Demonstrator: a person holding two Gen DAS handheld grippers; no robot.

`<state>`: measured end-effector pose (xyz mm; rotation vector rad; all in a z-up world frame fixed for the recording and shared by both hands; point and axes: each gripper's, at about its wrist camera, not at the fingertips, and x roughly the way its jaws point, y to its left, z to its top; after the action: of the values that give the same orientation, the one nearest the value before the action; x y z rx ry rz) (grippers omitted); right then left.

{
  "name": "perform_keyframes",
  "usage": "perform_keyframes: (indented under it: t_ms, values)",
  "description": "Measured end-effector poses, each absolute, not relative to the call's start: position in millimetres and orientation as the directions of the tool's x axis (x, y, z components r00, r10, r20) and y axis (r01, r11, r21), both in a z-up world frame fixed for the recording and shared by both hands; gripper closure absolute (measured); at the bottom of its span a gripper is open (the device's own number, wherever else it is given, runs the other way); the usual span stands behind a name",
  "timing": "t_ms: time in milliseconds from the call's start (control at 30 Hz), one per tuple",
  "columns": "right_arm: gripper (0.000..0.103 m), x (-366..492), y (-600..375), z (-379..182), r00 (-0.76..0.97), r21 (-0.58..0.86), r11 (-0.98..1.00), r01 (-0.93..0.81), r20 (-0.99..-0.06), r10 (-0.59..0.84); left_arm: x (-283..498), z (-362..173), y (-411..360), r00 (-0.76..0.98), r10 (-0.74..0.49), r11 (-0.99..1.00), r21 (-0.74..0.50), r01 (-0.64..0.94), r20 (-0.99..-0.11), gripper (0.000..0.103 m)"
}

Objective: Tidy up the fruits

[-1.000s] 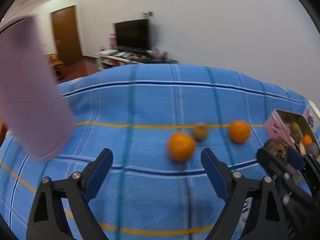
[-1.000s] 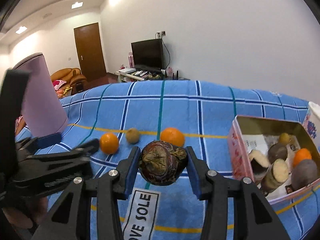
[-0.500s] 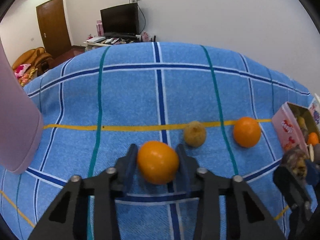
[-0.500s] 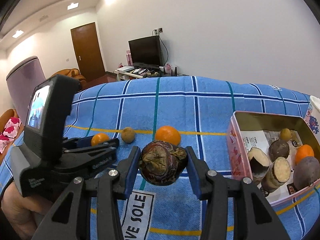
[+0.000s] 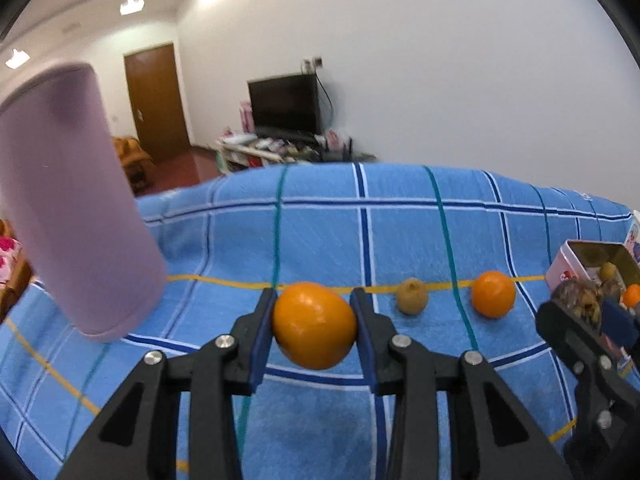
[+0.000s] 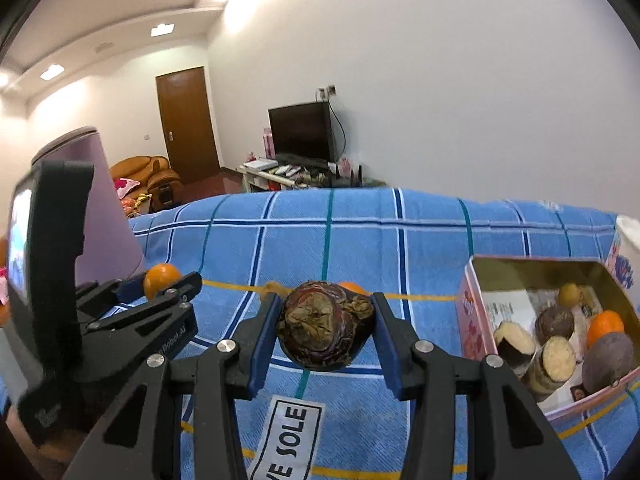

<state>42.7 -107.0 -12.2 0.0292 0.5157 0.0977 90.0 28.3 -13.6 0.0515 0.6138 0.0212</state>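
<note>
Fruit is partly boxed: several pieces lie in the tin (image 6: 476,280); left gripper (image 5: 314,328) is clamped on an orange (image 5: 314,326), right gripper (image 6: 325,330) on a wrinkled dark fruit (image 6: 322,330); a kiwi (image 5: 412,301) and second orange (image 5: 493,294) are left on the bed (image 5: 320,240).

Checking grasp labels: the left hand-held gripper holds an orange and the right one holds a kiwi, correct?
Not quite. The left hand-held gripper does hold an orange, but the right hand-held gripper holds a dark, wrinkled purplish fruit, as the right wrist view shows.

A blue plaid cloth (image 5: 328,240) with navy, teal and yellow lines covers the surface. A tall, blurred mauve cylinder (image 5: 76,200), perhaps a bin, stands at its left edge. Behind, a black flat television (image 6: 300,132) sits on a cluttered low white stand (image 6: 280,174) beside a brown wooden door (image 6: 188,124).
</note>
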Motion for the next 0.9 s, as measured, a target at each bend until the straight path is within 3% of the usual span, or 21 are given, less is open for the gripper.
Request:
perform_keyframes:
  t_ms: [900]
  values:
    - [0.056, 13.6, -91.0, -4.0, 0.909, -0.057, 0.994, -0.088, -0.414, 0.057, 51.1, -7.6, 34.0, 0.849, 0.09, 0.996, 0.062, -0.067, -0.521, 0.064]
